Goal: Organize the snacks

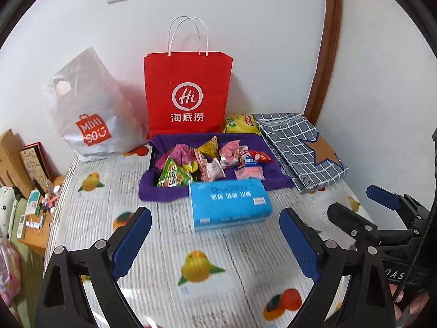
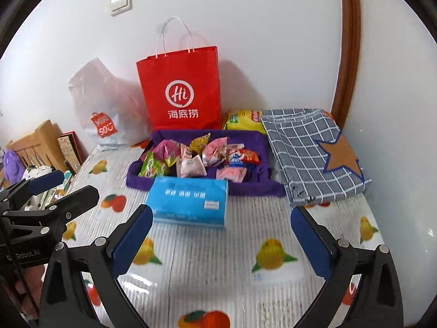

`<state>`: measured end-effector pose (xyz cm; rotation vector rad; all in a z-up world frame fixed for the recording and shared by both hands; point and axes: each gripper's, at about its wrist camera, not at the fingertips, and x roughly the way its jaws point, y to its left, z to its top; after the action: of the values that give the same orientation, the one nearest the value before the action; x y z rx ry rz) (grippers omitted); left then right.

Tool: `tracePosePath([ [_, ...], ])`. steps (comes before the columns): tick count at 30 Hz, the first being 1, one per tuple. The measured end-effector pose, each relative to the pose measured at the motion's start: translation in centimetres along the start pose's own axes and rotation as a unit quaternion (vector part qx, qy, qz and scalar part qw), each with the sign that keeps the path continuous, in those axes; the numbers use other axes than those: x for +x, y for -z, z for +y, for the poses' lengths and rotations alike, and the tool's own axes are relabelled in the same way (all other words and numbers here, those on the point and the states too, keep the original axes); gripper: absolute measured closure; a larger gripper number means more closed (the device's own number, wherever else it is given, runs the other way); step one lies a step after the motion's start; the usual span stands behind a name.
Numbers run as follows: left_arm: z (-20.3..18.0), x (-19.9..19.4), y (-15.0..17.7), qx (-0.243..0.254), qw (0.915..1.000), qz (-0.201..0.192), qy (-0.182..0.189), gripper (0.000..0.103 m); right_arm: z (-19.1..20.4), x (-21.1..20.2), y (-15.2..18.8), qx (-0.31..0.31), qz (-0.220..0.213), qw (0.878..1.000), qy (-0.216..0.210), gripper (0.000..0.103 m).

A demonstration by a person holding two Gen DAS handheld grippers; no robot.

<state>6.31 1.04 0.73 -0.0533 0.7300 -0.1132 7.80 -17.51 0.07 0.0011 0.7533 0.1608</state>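
Left tool (image 1: 215, 235) agape, "Hi" bag (image 1: 188, 93), "MINISO" bag (image 1: 92, 114)

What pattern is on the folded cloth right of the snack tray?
The folded cloth is grey-blue with a white grid check and a brown star patch; clearest in the right wrist view.
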Motion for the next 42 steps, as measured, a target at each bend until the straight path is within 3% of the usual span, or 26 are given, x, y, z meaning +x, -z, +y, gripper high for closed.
tracePosePath([
  [4, -0.7, -1.1, 1.3, 0.002, 0.9998, 0.0, -0.02, 0.008, -0.6, -2.0, 1.4, 0.002, -0.006, 1.0, 0.01, 0.003],
  [14, -1.4, -2.4, 2.2, -0.001, 0.9996, -0.007, -0.028, 0.008, -1.8, -4.4, 2.4, 0.004, -0.028, 0.999, 0.019, 0.003],
  [42, -2.0, -2.7, 2.2, -0.004, 0.9997, -0.006, -0.022, 0.008, -1.4, -5.1, 2.9, 0.003, -0.036, 0.999, 0.016, 0.003],
])
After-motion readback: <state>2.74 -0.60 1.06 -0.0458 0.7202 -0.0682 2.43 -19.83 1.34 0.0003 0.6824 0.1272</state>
